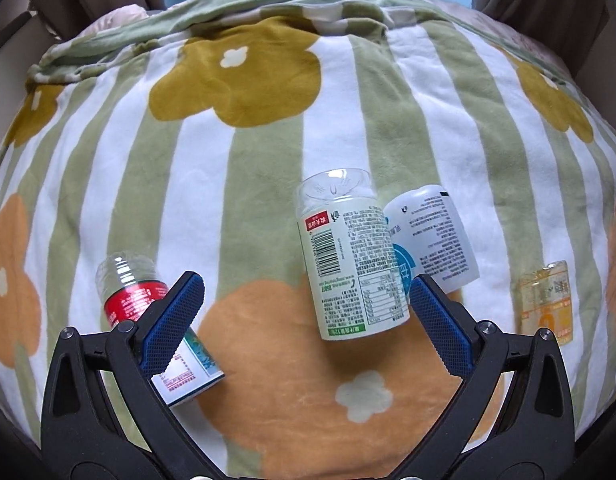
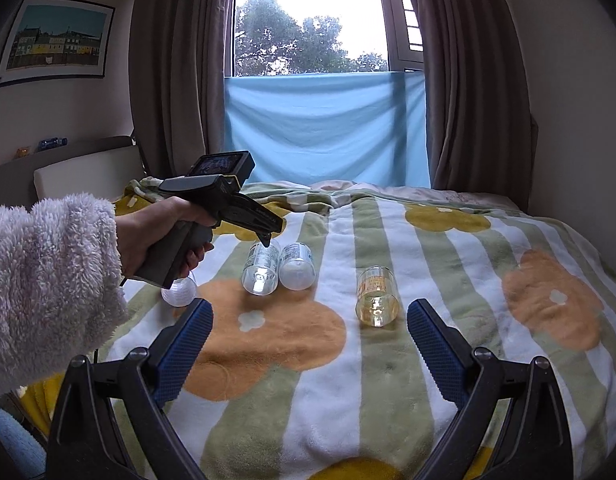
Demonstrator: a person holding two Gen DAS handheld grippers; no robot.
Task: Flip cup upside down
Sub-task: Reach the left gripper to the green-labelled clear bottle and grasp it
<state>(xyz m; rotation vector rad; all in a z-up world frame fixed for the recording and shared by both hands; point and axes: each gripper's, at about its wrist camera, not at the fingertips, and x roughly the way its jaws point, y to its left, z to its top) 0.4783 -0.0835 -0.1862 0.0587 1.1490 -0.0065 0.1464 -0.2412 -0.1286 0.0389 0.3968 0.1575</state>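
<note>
Printed labels are showing on four cut-bottle cups lying on the bed. Between the open jaws of the left claw (image 1: 306, 292), the green-label cup (image 1: 353, 264) is displaying a barcode, a small red square of Chinese characters and dense columns of fine print, too small to read. The white cup (image 1: 431, 236) just beyond the claw's right finger, the red-label cup (image 1: 134, 296) behind its left finger and the yellow cup (image 1: 544, 300) farther right are carrying text equally illegible.
</note>
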